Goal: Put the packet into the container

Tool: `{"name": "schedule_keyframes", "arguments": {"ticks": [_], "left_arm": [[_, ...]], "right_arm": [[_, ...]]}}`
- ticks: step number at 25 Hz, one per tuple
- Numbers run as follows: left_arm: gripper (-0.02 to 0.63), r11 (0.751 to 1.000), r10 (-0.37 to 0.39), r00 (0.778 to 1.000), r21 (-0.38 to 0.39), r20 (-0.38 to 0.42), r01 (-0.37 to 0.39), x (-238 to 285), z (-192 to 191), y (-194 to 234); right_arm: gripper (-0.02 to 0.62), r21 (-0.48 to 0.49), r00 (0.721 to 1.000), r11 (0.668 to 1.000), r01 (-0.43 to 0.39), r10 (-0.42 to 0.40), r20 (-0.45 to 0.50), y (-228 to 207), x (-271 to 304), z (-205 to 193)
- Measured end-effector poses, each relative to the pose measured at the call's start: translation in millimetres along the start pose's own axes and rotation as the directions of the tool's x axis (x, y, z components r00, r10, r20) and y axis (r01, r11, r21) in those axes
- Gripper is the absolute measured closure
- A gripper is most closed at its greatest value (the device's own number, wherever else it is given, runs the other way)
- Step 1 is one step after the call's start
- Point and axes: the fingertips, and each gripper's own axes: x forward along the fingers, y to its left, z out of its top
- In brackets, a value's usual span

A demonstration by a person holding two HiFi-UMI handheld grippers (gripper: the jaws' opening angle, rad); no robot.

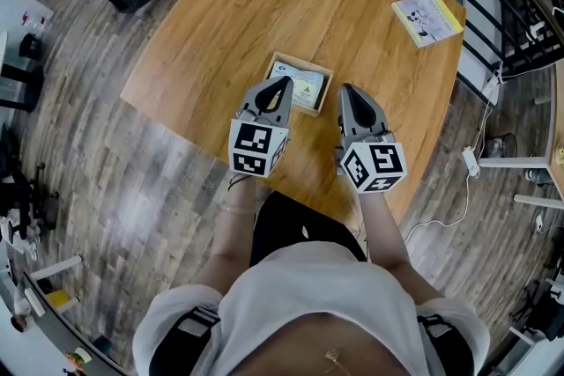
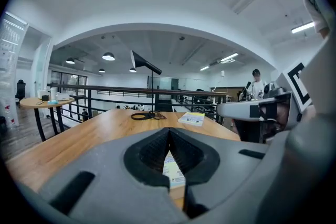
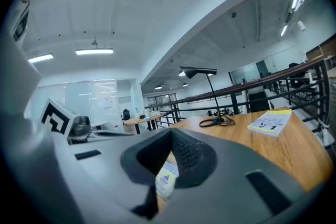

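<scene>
Packet lying in the container just ahead of left gripper and right gripper, both jaws closed, empty; we judge only withdrawal remains.

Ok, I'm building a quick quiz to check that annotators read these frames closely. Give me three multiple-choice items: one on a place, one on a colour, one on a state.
1. Where does the packet lie?
A. On the floor
B. In the wooden container
C. On the round side table

2. What colour is the border of the booklet?
A. Yellow
B. Red
C. Purple

3. How do the jaws of the left gripper stand?
A. Wide apart
B. Clamped on the black cable
C. Closed together, holding nothing

Key:
1 B: the head view shows the packet inside the container's rim.
2 A: a yellow strip runs along the booklet's edge.
3 C: the left gripper view shows the jaws meeting tip to tip, with nothing gripped.
</scene>
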Motion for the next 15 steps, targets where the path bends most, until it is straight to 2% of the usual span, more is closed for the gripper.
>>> {"name": "schedule_keyframes", "arguments": {"ticks": [3,8,15], "left_arm": [[0.597,1.0,-0.016,1.0,-0.016,0.011,0.016,-1.5,2.7,-2.7],[0.597,0.995,-0.033,0.999,-0.089,0.033,0.036,-3.5,3.8,-6.3],[0.597,0.996,-0.035,0.999,-0.077,0.025,0.036,-3.2,5.1,-8.0]], "right_arm": [[0.584,-0.004,1.0,1.0,-0.007,0.007,-0.002,2.3,0.5,-0.4],[0.584,-0.001,1.0,1.0,-0.008,0.008,-0.001,2.7,-0.1,-2.8],[0.583,-0.005,1.0,1.0,-0.006,0.006,0.004,1.4,-2.4,0.5]]}}
